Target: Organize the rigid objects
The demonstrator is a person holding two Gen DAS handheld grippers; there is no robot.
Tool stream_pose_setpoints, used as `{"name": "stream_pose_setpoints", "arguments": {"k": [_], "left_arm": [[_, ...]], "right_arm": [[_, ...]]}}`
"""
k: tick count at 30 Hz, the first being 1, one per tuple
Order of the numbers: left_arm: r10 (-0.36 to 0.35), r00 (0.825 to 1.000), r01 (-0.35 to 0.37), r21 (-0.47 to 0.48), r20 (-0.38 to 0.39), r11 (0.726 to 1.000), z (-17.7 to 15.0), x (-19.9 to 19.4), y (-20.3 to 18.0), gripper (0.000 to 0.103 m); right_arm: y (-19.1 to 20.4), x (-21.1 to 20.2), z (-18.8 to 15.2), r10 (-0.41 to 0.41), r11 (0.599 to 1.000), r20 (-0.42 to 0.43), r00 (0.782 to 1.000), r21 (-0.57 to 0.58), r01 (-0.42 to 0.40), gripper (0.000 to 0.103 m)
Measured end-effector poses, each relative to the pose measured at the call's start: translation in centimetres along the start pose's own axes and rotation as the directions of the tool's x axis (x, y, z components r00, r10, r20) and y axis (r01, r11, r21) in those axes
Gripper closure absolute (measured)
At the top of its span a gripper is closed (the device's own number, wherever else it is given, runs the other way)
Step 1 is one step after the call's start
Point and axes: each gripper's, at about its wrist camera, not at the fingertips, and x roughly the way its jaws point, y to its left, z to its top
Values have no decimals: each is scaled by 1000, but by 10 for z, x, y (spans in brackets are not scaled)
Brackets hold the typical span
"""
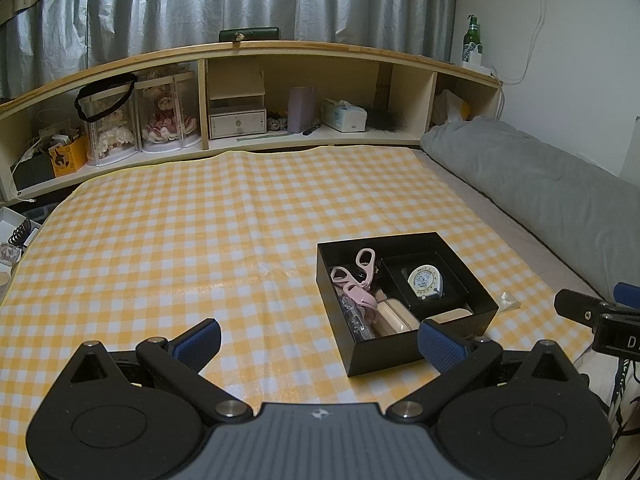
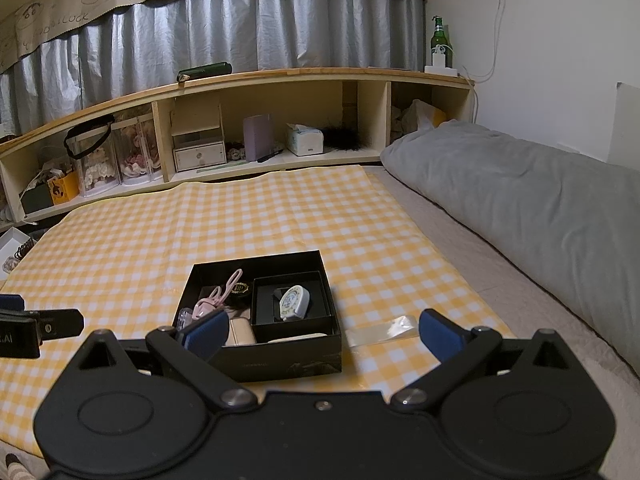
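Across the left wrist view, the left gripper (image 1: 318, 344) hovered low over the yellow checked cloth (image 1: 180, 240), its blue pads spread wide with nothing between them. Just ahead and to its right sat the black box (image 1: 404, 348), holding pink scissors (image 1: 356, 270), a beige case (image 1: 396, 318) and a smaller black tray (image 1: 456, 300) that cradled a round white tape measure (image 1: 425, 282), apparently to keep it from sliding among the rest. From the right wrist view, the right gripper (image 2: 320, 334) likewise stood wide and empty, its left pad overlapping the box (image 2: 280, 364) near the front wall. A clear plastic strip (image 2: 384, 330) lay on the cloth just beside the box. With everything rigid seemingly gathered inside, the sorting looked close to finished.
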Motion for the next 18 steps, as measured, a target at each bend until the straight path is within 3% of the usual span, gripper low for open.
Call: {"name": "stream_pose_setpoints", "arguments": {"k": [18], "left_arm": [[9,1000,-9,19,4,1000,-2,-1,3,0]], "right_arm": [[0,0,0,0,1000,0,1000,1,0,1]]}}
